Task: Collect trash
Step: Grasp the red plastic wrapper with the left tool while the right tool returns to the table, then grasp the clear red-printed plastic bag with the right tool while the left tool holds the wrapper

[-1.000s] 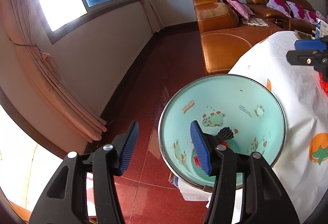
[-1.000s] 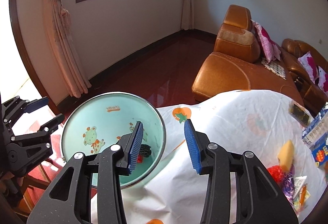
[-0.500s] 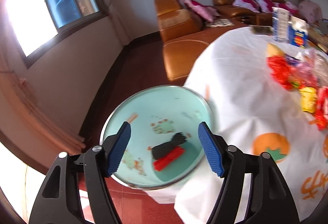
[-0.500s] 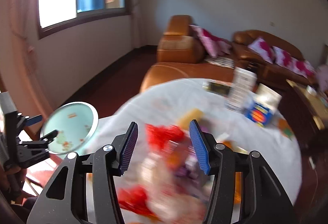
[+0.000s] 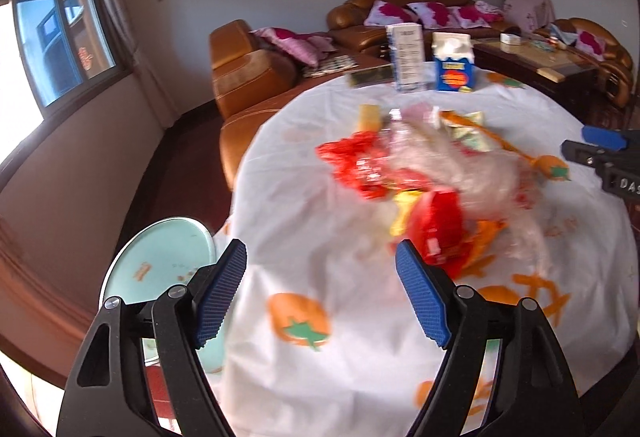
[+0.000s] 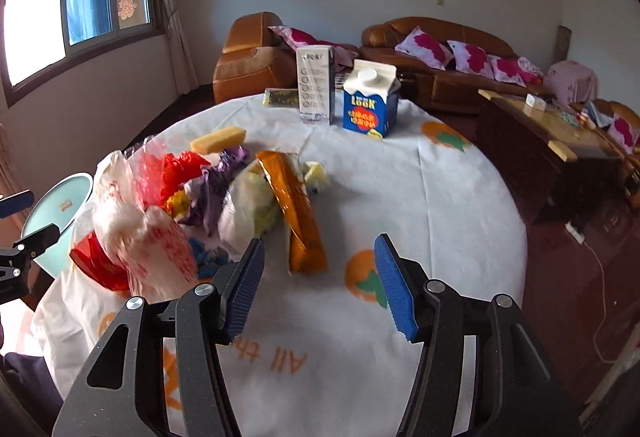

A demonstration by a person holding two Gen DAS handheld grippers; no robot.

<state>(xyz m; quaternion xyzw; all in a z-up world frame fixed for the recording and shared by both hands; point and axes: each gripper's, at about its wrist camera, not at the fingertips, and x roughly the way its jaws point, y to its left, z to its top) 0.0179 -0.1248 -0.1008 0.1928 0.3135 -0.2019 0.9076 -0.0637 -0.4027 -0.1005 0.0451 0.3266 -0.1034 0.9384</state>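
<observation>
A pile of trash point(image 6: 208, 197) lies on the round table point(image 6: 440, 197): red and clear plastic bags, a purple wrapper and a long orange snack packet point(image 6: 296, 213). The pile also shows blurred in the left wrist view point(image 5: 420, 189). A mint-green basin point(image 5: 160, 265) sits off the table's left edge; it also shows in the right wrist view point(image 6: 56, 213). My left gripper point(image 5: 320, 297) is open and empty above the near table edge. My right gripper point(image 6: 320, 285) is open and empty, just in front of the orange packet.
A blue milk carton point(image 6: 370, 99), a tall white box point(image 6: 316, 85) and a dark flat packet point(image 6: 280, 97) stand at the table's far side. A yellow block point(image 6: 218, 141) lies near the pile. Brown sofas point(image 6: 440, 57) and a wooden coffee table point(image 6: 540, 125) stand beyond.
Both grippers have swung right, away from the basin and toward the trash pile. The basin has slid to the left edge of both views. Both stay open.
</observation>
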